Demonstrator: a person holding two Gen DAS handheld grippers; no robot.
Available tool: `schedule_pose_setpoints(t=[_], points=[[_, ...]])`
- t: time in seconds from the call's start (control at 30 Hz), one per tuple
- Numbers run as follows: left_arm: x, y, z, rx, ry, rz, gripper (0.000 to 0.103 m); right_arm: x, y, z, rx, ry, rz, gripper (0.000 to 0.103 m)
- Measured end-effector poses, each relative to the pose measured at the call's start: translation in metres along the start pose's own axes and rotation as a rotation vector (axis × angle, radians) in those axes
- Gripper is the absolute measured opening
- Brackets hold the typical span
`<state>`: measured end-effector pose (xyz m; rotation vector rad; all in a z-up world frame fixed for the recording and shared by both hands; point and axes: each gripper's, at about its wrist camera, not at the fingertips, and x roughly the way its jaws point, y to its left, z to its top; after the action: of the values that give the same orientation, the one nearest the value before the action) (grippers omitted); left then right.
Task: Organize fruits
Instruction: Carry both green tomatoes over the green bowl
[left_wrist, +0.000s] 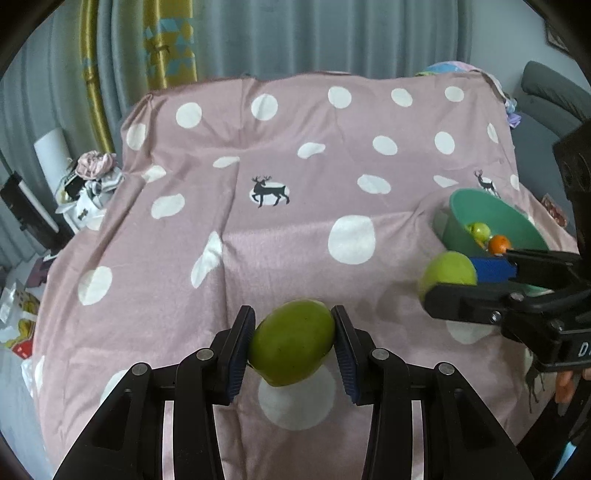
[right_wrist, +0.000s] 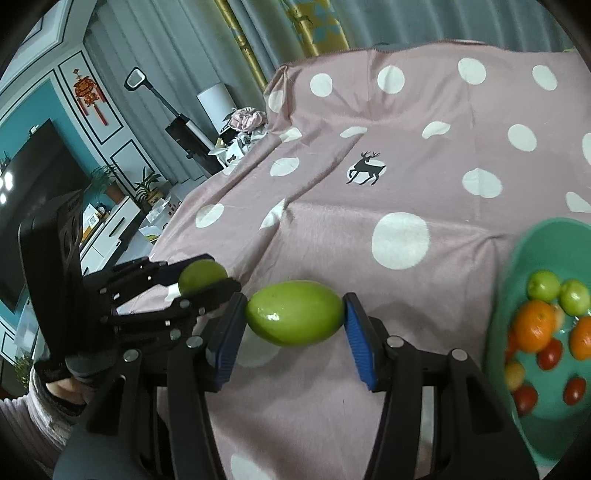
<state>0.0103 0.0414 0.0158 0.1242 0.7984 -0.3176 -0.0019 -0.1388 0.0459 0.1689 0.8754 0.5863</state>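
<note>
**Both claws carrying green fruit above the spotted cloth**

Left wrist view: the left gripper (left_wrist: 293, 343) is pinching a green fruit (left_wrist: 291, 341) between its blue-padded fingers, the pads pressing on its two ends and the jaws standing partly spread around it. The fruit is smooth, oval and yellow-green, and is hanging above the pink cloth (left_wrist: 295, 229) with white dots. To the right, the right gripper (left_wrist: 476, 275) is gripping a second green fruit (left_wrist: 448, 271), just in front of the teal bowl (left_wrist: 476, 210), which is holding small green and orange fruit.

Right wrist view: the right gripper (right_wrist: 295, 317) is clamping its green fruit (right_wrist: 294, 313) endwise between blue pads, jaws partly apart. This fruit is glossy, lemon-shaped and is sitting clear of the cloth (right_wrist: 406, 177). At the left, the left gripper (right_wrist: 207, 282) is holding its own green fruit (right_wrist: 202, 276). The bowl (right_wrist: 517, 258) at the right edge is containing green, orange and red fruit.
</note>
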Motion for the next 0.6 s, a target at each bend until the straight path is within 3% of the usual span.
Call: schedule_pose_setpoints(t=[0.6], points=[[-0.038,-0.053,-0.001,0.082,-0.069,0.005,0.042,-0.066,-0.006,-0.034,0.001,-0.099,-0.081,0.053]])
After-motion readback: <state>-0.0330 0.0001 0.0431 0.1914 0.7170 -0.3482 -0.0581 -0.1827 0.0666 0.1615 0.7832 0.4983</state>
